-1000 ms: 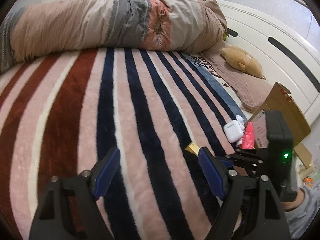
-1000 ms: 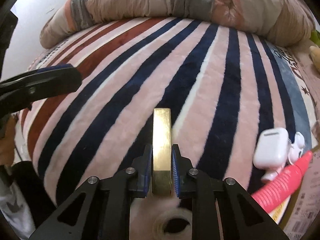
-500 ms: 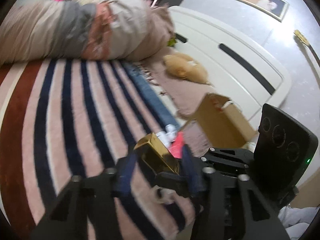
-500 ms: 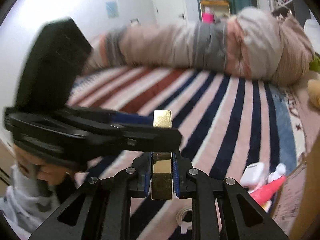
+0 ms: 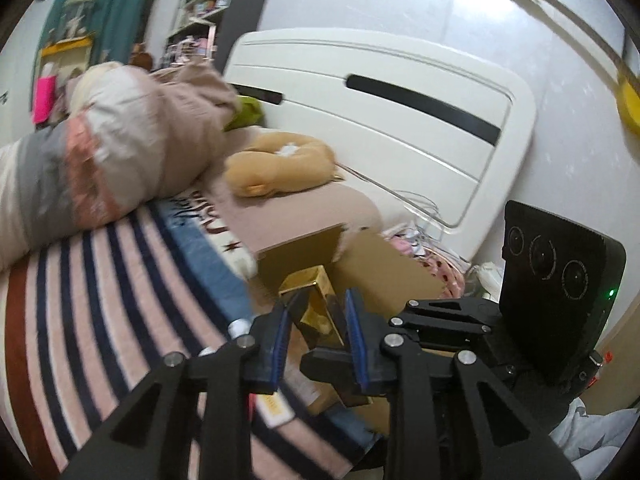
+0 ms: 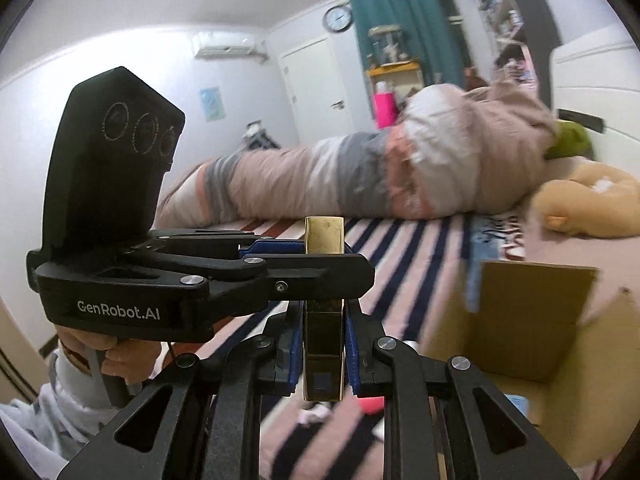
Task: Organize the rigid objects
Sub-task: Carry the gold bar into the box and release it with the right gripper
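Since the earlier frame you've lifted the gold box [image 6: 324, 312] off the striped blanket [image 5: 100, 300], right gripper [image 6: 323, 354] clenched on it, left gripper [image 5: 316, 324] just closing around its far end; next, carry it over the open cardboard box [image 6: 520, 316].

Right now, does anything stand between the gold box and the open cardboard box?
Nothing visible does. The gold box is clamped by the right gripper, and the left gripper, whose jaws have just been closing, grips it crosswise. The cardboard box stands open, with clear space between.
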`<state>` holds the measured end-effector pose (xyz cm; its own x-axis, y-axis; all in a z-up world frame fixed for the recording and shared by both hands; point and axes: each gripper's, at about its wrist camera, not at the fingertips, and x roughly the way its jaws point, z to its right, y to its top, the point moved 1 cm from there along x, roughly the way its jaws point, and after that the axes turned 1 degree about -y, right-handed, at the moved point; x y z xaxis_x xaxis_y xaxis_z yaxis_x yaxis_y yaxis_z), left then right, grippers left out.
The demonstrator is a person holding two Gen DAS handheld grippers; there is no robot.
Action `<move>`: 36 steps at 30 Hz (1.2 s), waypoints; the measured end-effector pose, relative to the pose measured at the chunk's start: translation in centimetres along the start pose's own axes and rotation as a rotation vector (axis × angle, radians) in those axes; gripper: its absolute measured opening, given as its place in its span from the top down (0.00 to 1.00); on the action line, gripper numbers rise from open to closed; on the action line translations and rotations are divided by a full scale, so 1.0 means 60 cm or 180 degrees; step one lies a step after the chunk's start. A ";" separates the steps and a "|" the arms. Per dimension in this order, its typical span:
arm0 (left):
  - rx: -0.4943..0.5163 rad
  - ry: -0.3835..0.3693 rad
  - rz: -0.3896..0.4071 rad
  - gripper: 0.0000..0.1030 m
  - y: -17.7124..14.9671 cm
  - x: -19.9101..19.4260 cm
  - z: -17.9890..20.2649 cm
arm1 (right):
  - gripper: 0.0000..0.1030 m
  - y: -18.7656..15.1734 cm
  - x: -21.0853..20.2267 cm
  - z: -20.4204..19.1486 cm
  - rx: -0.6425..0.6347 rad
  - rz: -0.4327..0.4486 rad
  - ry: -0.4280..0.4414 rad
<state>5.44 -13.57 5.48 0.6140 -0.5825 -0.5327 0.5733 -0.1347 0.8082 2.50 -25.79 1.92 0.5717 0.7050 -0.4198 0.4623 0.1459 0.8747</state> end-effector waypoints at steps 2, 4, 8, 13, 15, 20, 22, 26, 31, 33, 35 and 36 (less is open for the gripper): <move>0.0083 -0.0032 -0.0075 0.77 0.011 0.034 0.027 | 0.87 -0.005 -0.017 0.028 0.0027 0.0010 -0.0106; 0.0152 -0.0081 -0.0172 0.77 0.019 0.071 0.051 | 0.87 -0.013 -0.033 0.060 0.0063 -0.0004 -0.0234; 0.0225 -0.0171 -0.0418 0.77 0.022 0.147 0.085 | 0.87 -0.029 -0.046 0.121 0.0208 -0.0152 -0.0381; 0.0244 -0.0251 -0.0662 0.77 0.016 0.221 0.097 | 0.87 -0.056 -0.043 0.176 0.0179 -0.0437 -0.0635; 0.0246 -0.0266 -0.0750 0.77 0.013 0.242 0.097 | 0.87 -0.067 -0.041 0.187 0.0166 -0.0529 -0.0704; 0.0278 -0.0227 -0.0852 0.73 0.008 0.266 0.092 | 0.87 -0.079 -0.028 0.196 0.0039 -0.0651 -0.0843; 0.0256 -0.0192 -0.0851 0.67 0.009 0.266 0.085 | 0.87 -0.081 -0.021 0.197 -0.0006 -0.0706 -0.0932; 0.0209 -0.0164 -0.0804 0.58 0.010 0.251 0.072 | 0.87 -0.078 -0.013 0.200 0.0008 -0.0737 -0.0991; 0.0144 -0.0152 -0.0638 0.51 0.013 0.200 0.057 | 0.82 -0.068 -0.012 0.182 -0.0011 -0.0740 -0.1031; 0.0108 -0.0117 -0.0547 0.47 0.012 0.167 0.048 | 0.82 -0.062 -0.014 0.167 -0.0032 -0.0721 -0.1013; 0.0072 -0.0020 -0.0474 0.45 0.008 0.133 0.036 | 0.82 -0.052 -0.017 0.143 -0.0049 -0.0662 -0.0922; 0.0066 0.0059 -0.0428 0.44 0.005 0.112 0.028 | 0.82 -0.047 -0.018 0.130 -0.0055 -0.0619 -0.0863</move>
<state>8.82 -18.89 2.55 0.5425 -0.5430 -0.6410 0.6399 -0.2273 0.7341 5.83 -32.37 -1.96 0.6344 0.4528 -0.6265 0.5703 0.2730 0.7748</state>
